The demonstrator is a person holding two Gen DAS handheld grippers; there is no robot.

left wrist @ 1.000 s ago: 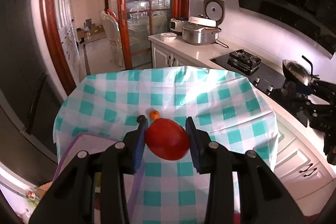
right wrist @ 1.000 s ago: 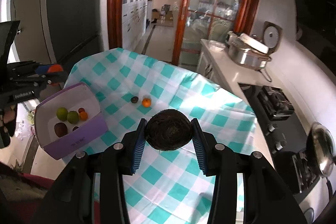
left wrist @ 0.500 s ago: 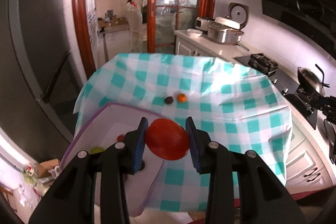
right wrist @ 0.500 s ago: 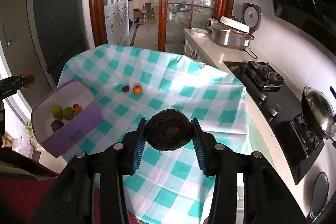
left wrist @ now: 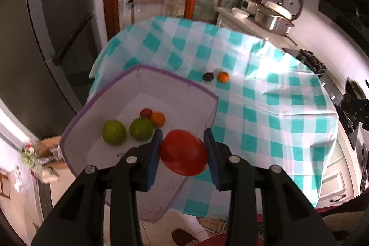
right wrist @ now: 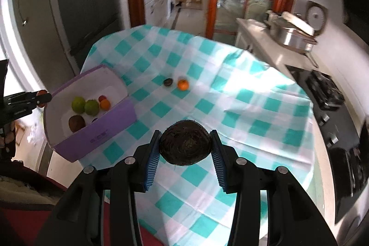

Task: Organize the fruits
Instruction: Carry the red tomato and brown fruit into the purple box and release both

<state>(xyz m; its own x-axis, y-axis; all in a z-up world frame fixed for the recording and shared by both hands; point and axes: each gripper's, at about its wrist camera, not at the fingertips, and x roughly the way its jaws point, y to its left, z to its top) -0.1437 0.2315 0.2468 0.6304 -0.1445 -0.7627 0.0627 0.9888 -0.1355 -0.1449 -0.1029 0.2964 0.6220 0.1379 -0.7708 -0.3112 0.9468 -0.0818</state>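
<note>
My left gripper (left wrist: pixel 183 155) is shut on a red tomato (left wrist: pixel 183 155) and holds it above the near right corner of the purple box (left wrist: pixel 161 75). The box holds two green fruits (left wrist: pixel 114 132), a small orange (left wrist: pixel 157 119) and a small red fruit (left wrist: pixel 146 112). My right gripper (right wrist: pixel 185 145) is shut on a dark hairy coconut (right wrist: pixel 185 145) above the checked tablecloth (right wrist: pixel 253 107). A small orange (right wrist: pixel 183 84) and a dark round fruit (right wrist: pixel 168 82) lie on the cloth. The box (right wrist: pixel 110 128) sits to the left in the right wrist view, with a brown fruit (right wrist: pixel 76 123) in it.
The table stands beside a kitchen counter with a gas hob (right wrist: pixel 322 89), a steel pot (right wrist: pixel 290 35) and a rice cooker (left wrist: pixel 291 4). A dark fridge (left wrist: pixel 46 38) is on the left. The left gripper's body (right wrist: pixel 20 103) shows at the left edge.
My left gripper has moved left and back with the tomato, from above the cloth to above the box. My right gripper still holds the coconut and has shifted a little.
</note>
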